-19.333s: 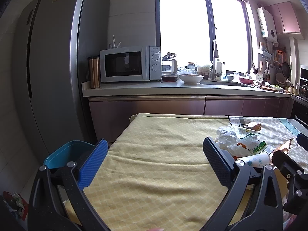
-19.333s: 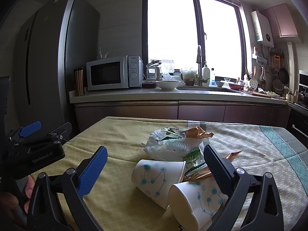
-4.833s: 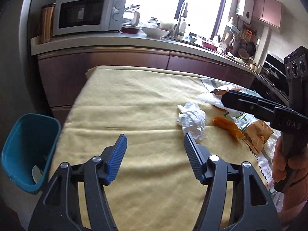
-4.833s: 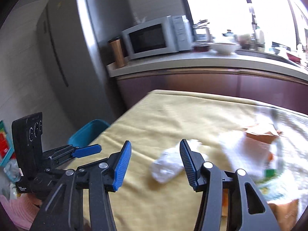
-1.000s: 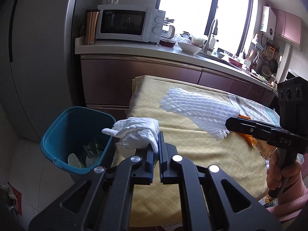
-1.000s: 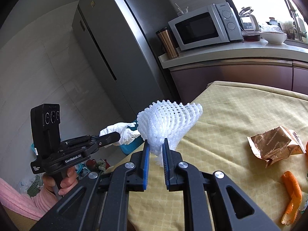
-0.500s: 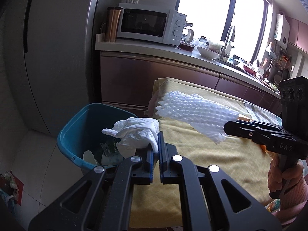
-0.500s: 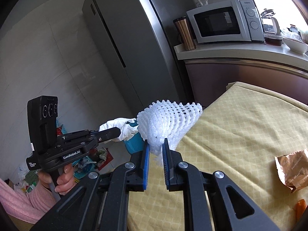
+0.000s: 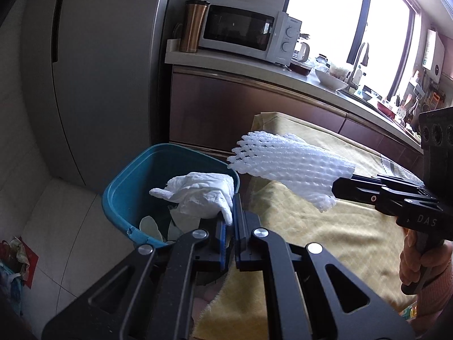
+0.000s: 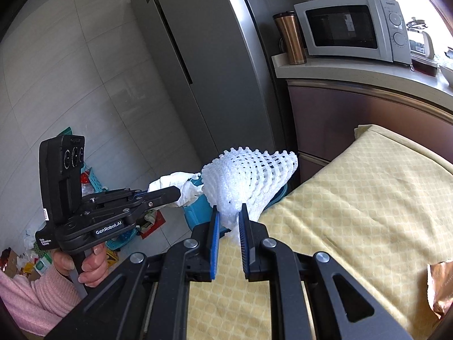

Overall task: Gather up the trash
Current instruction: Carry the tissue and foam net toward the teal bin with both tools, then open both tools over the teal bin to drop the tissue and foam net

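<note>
My left gripper point(image 9: 230, 218) is shut on a crumpled white tissue point(image 9: 198, 197) and holds it over the blue trash bin point(image 9: 124, 181) on the floor beside the table; trash lies at the bin's bottom. My right gripper point(image 10: 228, 221) is shut on a white foam fruit net point(image 10: 249, 181) at the table's left edge, just right of the bin point(image 10: 195, 212). The right gripper point(image 9: 337, 188) and net point(image 9: 286, 164) also show in the left wrist view. The left gripper point(image 10: 177, 191) with the tissue point(image 10: 172, 180) shows in the right wrist view.
The table has a yellow cloth point(image 10: 354, 198); a copper snack wrapper point(image 10: 441, 286) lies at its right. A grey fridge point(image 9: 99, 56) stands behind the bin. A counter with microwave point(image 9: 243, 32) and copper tumbler point(image 9: 192, 29) runs behind. Baskets and litter point(image 10: 90, 181) lie on the floor left.
Both grippers have swung left toward the bin with their loads. The tissue now hangs over the bin's opening, and the net has come to the table's left edge.
</note>
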A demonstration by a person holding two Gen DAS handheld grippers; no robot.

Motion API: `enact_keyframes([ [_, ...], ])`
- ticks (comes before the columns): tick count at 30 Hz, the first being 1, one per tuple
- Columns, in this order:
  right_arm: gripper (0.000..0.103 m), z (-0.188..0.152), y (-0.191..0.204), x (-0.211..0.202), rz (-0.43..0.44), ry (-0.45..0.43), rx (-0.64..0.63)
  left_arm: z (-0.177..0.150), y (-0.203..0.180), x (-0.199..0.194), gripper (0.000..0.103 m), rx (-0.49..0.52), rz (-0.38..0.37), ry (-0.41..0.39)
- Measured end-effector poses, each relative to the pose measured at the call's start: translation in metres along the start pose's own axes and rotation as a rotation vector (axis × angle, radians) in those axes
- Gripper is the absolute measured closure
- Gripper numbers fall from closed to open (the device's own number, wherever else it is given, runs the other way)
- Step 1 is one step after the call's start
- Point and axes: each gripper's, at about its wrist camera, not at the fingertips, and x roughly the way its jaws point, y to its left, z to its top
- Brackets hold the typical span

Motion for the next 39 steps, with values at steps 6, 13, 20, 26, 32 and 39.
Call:
enact_keyframes([
  [6,0.091,0.006,0.003,0.019,0.002,0.033,-0.015,-0.001,0.007,0.005,0.098,-0.013,0.018,0.009],
  [13,0.091,0.013,0.004,0.04,-0.01,0.069,-0.016,0.0,0.017,0.013,0.098,-0.033,0.036,0.024],
  [20,0.091,0.016,0.007,0.062,-0.019,0.111,-0.02,0.002,0.028,0.025,0.098,-0.054,0.05,0.042],
  [26,0.091,0.02,0.011,0.082,-0.027,0.146,-0.031,0.002,0.036,0.04,0.098,-0.074,0.056,0.065],
  [32,0.091,0.021,0.012,0.105,-0.042,0.192,-0.019,-0.003,0.043,0.057,0.098,-0.093,0.074,0.097],
  [39,0.084,0.022,0.013,0.13,-0.063,0.249,-0.012,-0.009,0.052,0.077,0.098,-0.117,0.076,0.138],
])
